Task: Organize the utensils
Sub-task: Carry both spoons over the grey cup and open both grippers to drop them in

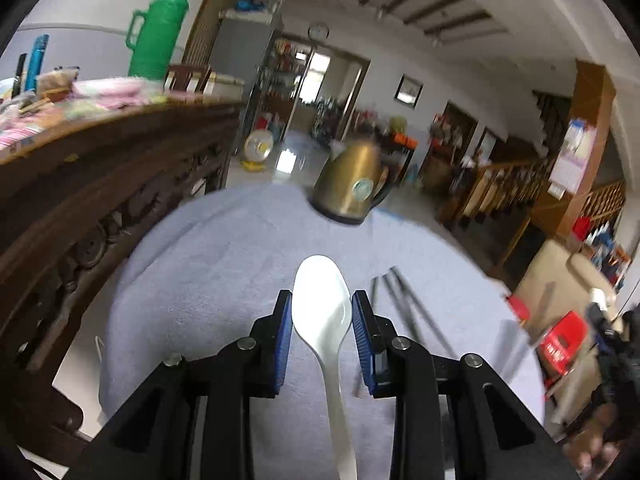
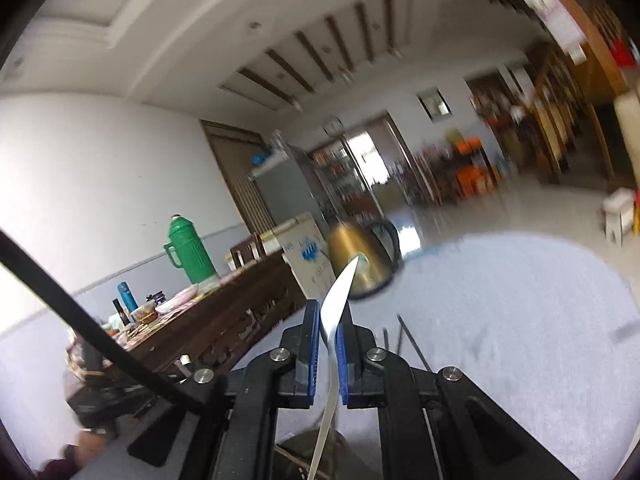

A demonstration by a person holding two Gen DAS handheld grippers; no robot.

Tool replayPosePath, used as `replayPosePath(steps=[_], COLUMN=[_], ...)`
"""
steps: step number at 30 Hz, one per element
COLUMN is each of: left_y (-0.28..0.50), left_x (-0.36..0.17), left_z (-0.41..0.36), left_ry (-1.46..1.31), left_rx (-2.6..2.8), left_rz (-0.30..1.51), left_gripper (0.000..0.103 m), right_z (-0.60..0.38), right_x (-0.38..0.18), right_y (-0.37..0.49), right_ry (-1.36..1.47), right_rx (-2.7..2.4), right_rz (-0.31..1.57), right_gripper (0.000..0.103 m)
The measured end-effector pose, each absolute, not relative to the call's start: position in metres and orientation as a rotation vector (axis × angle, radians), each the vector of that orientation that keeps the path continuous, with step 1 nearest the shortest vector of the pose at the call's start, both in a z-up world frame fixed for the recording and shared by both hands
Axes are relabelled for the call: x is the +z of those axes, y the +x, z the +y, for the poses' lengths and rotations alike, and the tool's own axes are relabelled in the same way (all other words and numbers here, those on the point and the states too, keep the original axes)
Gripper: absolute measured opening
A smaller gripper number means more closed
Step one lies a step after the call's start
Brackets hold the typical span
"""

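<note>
In the left wrist view a white ceramic spoon (image 1: pixel 322 312) sits between my left gripper's (image 1: pixel 322 304) blue pads, bowl pointing forward, handle running back under the camera; the jaws close on the bowl's sides. It hangs above a table covered with a pale blue cloth (image 1: pixel 224 248). Dark chopsticks (image 1: pixel 404 304) lie on the cloth just right of the gripper. In the right wrist view my right gripper (image 2: pixel 329 320) is shut on a thin white utensil seen edge-on (image 2: pixel 338 296), above the same cloth (image 2: pixel 520 320). Chopsticks (image 2: pixel 412 344) show just right of it.
A gold electric kettle (image 1: pixel 352 184) stands at the far edge of the cloth, also in the right wrist view (image 2: pixel 360 256). A dark carved wooden cabinet (image 1: pixel 100 184) on the left carries a green thermos (image 1: pixel 156 36) and clutter. A red stool (image 1: pixel 560 344) stands on the right.
</note>
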State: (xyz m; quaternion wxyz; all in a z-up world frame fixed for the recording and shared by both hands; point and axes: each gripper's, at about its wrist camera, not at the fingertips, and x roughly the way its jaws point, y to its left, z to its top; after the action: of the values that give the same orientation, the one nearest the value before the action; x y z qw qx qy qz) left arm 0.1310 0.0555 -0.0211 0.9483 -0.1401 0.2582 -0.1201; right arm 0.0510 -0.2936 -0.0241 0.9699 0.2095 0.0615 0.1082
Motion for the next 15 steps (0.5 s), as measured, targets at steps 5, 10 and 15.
replayPosePath(steps=[5, 10, 15], left_y=[0.092, 0.083, 0.105], left_x=[0.015, 0.04, 0.025], left_z=[0.035, -0.004, -0.044], left_ry=[-0.312, -0.275, -0.262], left_rx=[-0.354, -0.444, -0.505], left_rz=[0.389, 0.267, 0.307], left_gripper=[0.031, 0.031, 0.031], right_z=[-0.257, -0.236, -0.232], right_x=[-0.028, -0.04, -0.05], right_y=[0.054, 0.068, 0.071], right_ry=[0.331, 0.276, 0.219], right_rx=[0.2, 0.177, 0.143], right_rz=[0.04, 0.049, 0.05], right_gripper=[0.009, 0.009, 0.009])
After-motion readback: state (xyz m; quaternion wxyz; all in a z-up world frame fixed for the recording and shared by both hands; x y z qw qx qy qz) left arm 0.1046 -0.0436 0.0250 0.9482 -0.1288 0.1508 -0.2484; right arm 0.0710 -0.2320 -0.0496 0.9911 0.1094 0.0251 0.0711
